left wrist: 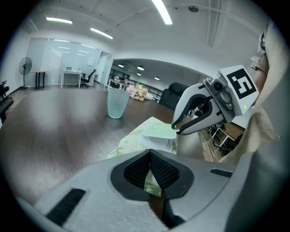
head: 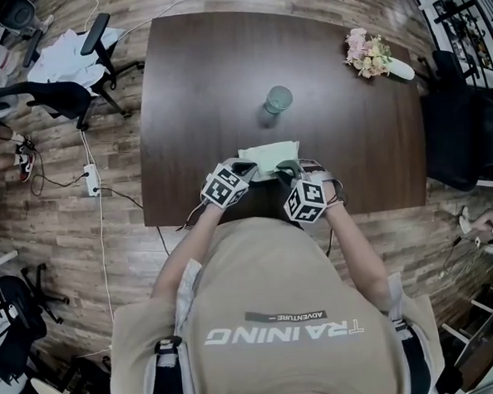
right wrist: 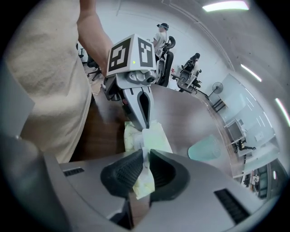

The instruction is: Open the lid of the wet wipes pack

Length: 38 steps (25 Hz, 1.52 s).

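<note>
**Both grippers clamped on the wipes pack at the near edge**

The dark wooden surface (head: 198, 87) carries everything. The person's beige shirt (head: 279, 315) reads "TRAINING" and "ADVENTURE". The pale green wet wipes pack (head: 265, 156) lies at the middle of the near edge; no print on it is legible. The left gripper (left wrist: 149, 156) pinches its end, and the right gripper (right wrist: 145, 158) is closed on its other end. A glass (head: 278, 99) stands mid-surface.

Head view looks steeply down; both gripper views, close in, apparently share the wet wipes pack (head: 265, 156).
</note>
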Available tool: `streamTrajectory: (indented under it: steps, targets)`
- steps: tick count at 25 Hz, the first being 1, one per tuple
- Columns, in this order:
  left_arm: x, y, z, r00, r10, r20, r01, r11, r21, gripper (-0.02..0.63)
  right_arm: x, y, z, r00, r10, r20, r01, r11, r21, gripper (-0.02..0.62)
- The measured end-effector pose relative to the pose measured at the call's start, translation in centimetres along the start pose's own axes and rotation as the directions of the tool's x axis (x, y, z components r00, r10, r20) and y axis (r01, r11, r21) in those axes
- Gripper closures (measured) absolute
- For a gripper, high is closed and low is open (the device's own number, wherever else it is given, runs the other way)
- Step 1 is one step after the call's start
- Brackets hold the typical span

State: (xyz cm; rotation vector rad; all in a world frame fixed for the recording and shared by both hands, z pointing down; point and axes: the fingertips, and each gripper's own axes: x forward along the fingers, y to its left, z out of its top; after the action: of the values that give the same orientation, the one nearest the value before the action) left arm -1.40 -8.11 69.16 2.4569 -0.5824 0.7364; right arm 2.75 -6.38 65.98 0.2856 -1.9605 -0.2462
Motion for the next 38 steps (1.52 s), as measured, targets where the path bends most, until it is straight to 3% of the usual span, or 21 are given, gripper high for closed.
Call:
streamTrajectory:
  steps: [16,24,29,38]
  targets:
    - [-0.2,0.3,0.6,1.0,-0.006,0.023,0.007,1.0,-0.004,0.597,-1.6,-2.8,1.0,0.999,-0.005,0.046,-0.002,0.989,0.146,0.557]
    - [-0.4,0.6,-0.1,0.998,-0.045,-0.044,0.048,0.997,0.061,0.597,-1.0,-2.8,1.3,0.998,-0.066,0.013,0.061,0.969,0.239,0.555]
    - [-0.3,0.4,0.0,0.996,-0.056,-0.062,0.059,0.998,0.037,0.597,-1.6,-3.5,1.4,0.997,-0.068,0.03,0.06,0.973,0.221,0.555]
    - [0.0,0.3,-0.1,0.993,0.001,-0.114,0.001,1.0,0.017,0.597,-1.6,-4.6,1.6,0.991,-0.016,0.132,-0.013,0.975,0.22,0.557]
